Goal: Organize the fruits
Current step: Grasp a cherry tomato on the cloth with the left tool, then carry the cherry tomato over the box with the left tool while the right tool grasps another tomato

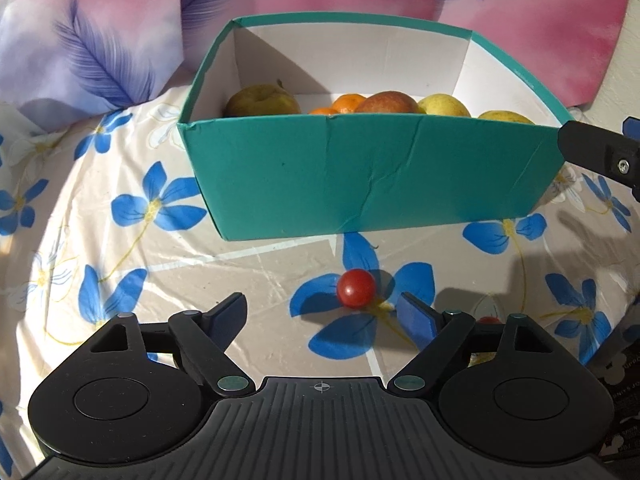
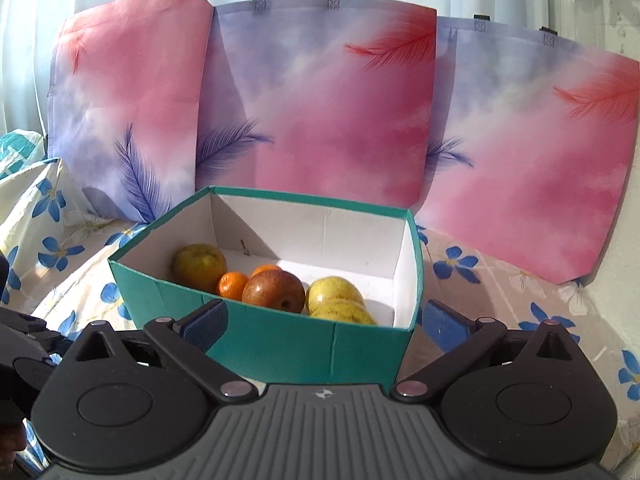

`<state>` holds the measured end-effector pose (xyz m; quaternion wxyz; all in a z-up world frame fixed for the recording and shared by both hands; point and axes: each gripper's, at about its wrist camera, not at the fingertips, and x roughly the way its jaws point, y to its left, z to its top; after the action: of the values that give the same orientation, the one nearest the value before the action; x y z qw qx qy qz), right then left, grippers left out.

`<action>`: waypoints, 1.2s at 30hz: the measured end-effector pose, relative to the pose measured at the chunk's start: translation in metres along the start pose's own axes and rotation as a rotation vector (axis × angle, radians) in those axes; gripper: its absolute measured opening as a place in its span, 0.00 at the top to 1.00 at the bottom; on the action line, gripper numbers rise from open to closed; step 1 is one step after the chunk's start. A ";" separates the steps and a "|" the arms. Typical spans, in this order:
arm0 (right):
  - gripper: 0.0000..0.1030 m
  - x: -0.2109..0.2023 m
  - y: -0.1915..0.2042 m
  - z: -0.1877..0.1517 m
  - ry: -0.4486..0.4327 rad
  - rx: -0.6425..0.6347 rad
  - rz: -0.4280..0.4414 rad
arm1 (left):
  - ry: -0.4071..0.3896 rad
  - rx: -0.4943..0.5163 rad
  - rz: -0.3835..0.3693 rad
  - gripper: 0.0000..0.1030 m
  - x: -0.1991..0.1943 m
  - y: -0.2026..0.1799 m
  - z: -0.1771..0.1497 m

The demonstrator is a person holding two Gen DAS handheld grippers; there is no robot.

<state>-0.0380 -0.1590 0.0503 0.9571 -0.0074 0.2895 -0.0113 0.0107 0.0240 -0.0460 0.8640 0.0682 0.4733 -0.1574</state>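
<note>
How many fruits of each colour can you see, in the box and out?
Yellow-green fruits in the teal box: 3
Orange fruits: 2
Red apple: 1
Small red tomato on the cloth: 1
Total: 7

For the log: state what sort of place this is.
Probably a home, not a lab: a flower-print tablecloth covers the surface, feather-print tote bags stand against a curtained window, and a teal cardboard box holds apples and oranges.
</note>
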 end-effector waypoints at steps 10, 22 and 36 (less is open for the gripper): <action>0.00 -0.001 0.001 -0.017 0.039 -0.004 -0.010 | 0.055 0.024 -0.029 0.34 0.019 -0.010 0.004; 0.00 0.005 -0.002 -0.018 0.071 -0.006 -0.007 | 0.084 0.046 -0.049 0.55 0.037 -0.019 0.011; 0.00 0.008 0.001 -0.019 0.091 -0.014 -0.001 | 0.095 0.039 -0.063 0.73 0.037 -0.011 0.013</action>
<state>-0.0419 -0.1583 0.0300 0.9429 -0.0137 0.3326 -0.0103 0.0361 0.0021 -0.0691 0.8336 0.0774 0.5127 -0.1904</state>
